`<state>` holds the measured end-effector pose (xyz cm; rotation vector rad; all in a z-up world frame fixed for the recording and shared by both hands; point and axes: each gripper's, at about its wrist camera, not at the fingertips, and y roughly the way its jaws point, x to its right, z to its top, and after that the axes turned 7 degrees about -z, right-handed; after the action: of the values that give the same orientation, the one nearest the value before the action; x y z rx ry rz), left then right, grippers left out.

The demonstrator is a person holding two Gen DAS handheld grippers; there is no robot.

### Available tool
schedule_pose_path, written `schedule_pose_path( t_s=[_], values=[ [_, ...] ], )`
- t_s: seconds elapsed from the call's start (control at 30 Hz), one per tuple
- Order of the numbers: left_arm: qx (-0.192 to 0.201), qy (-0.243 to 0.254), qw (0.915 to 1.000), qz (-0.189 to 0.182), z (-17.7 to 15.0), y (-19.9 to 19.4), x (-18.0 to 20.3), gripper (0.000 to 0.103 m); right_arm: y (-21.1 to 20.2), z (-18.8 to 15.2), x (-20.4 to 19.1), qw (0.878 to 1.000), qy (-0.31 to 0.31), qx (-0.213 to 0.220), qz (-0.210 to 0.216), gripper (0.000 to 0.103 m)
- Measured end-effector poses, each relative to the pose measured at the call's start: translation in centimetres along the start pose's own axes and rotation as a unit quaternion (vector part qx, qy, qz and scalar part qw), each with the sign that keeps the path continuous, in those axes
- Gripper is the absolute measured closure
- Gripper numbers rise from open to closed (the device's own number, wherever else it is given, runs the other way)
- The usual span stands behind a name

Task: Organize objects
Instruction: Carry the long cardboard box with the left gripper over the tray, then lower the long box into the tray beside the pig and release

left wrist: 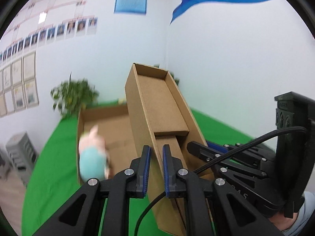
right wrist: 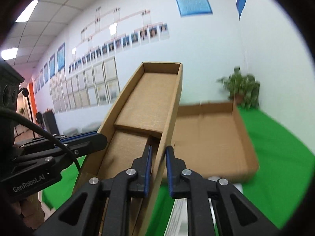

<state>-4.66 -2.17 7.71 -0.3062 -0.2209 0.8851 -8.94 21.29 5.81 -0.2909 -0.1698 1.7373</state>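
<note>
A long narrow cardboard box [left wrist: 157, 102] is held up in the air, tilted, by both grippers. My left gripper [left wrist: 155, 153] is shut on its left wall. My right gripper [right wrist: 158, 153] is shut on its right wall [right wrist: 171, 118]. The right gripper also shows in the left wrist view [left wrist: 198, 147], and the left gripper in the right wrist view [right wrist: 94, 137]. Below lies a wide open cardboard box [left wrist: 110, 118] on the green table, also in the right wrist view [right wrist: 216, 133]. A pink plush toy in teal clothes [left wrist: 92, 153] lies inside it, blurred.
Green cloth covers the table [left wrist: 51, 186]. A potted plant [left wrist: 74, 96] stands at the table's far corner by the white walls, also in the right wrist view [right wrist: 242, 88]. Something white [right wrist: 181, 210] lies below my right gripper.
</note>
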Motion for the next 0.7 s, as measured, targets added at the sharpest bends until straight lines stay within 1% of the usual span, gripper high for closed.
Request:
schedule_pose_path(
  t_s=[0.1, 0.2, 0.33, 0.4, 0.53, 0.6, 0.7],
  values=[
    [0.024, 0.014, 0.9996, -0.006, 3.5, 1.1, -0.9, 0.094, 1.4, 2.9, 1.0, 1.000, 0.001, 0.019, -0.001, 0.091],
    [0.026, 0.007, 0.9995, -0.018, 6.6, 3.1, -2.9, 0.094, 3.5, 5.6, 1.8, 1.000, -0.001, 0.023, -0.001, 0.091],
    [0.009, -0.013, 0.9994, -0.029, 9.8, 6.8, -6.5, 0.093, 7.1, 8.1, 2.6, 1.000, -0.009, 0.011, 0.003, 0.091],
    [-0.004, -0.035, 0.9986, -0.040, 11.1, 9.1, -9.0, 0.093, 9.7, 9.0, 3.0, 1.000, -0.011, -0.003, 0.010, 0.091],
    [-0.029, -0.063, 0.9968, -0.039, 12.4, 13.1, -13.1, 0.093, 13.6, 9.3, 3.2, 0.999, -0.009, -0.033, 0.017, 0.091],
    [-0.042, -0.073, 0.9959, -0.033, 12.2, 14.8, -14.9, 0.093, 15.7, 8.8, 3.3, 0.998, -0.001, -0.057, 0.023, 0.091],
    [-0.067, -0.091, 0.9933, -0.025, 10.6, 17.4, -17.1, 0.094, 18.4, 7.4, 3.2, 0.996, -0.001, -0.084, 0.030, 0.091]
  ],
)
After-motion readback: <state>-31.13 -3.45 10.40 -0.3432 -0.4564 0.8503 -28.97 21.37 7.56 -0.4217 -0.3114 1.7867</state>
